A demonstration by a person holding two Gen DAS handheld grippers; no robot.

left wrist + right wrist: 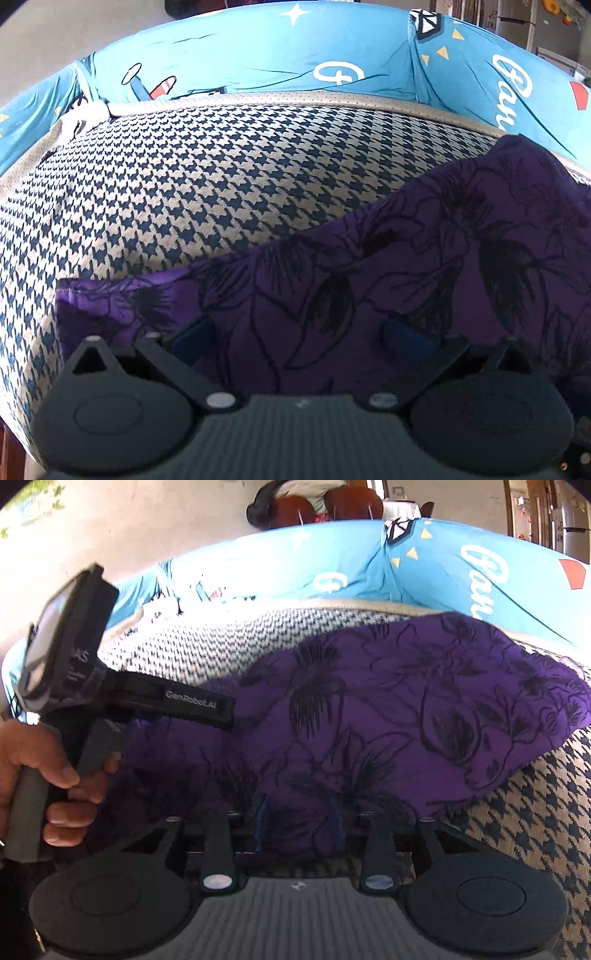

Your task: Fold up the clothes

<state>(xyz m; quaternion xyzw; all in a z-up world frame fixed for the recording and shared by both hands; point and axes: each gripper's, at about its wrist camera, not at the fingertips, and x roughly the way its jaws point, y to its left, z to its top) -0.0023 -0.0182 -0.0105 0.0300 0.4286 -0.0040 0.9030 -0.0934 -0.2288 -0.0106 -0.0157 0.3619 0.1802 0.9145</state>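
The left hand-held gripper (301, 338) points down at a purple cloth (424, 258) with a dark flower print. Its two blue-padded fingers (404, 338) stand wide apart, and the cloth lies in the gap and under them; nothing is pinched between the pads. From the right wrist view this same hand-held gripper (225, 710) reaches in from the left side, its tip over the near left part of the cloth, with a person's hand (40, 775) wrapped round its grey handle.

The right hand-held gripper (299, 821) has its thin blue fingers (263, 821) set a narrow way apart. Purple cloth (388, 709) fills the gap between them and lies in front of them; whether the pads press on it cannot be told from this view.

The cloth lies bunched on a cushion (184, 192) covered in a dark blue and cream houndstooth weave. Its left corner sits just in front of the left fingers, and the rest spreads away to the right, where it rises in a rumpled heap near the cushion's far edge. A pale trim (295, 100) runs along that far edge. Behind it stands a bright blue padded wall (258, 48) printed with white stars, yellow triangles and white script lettering.
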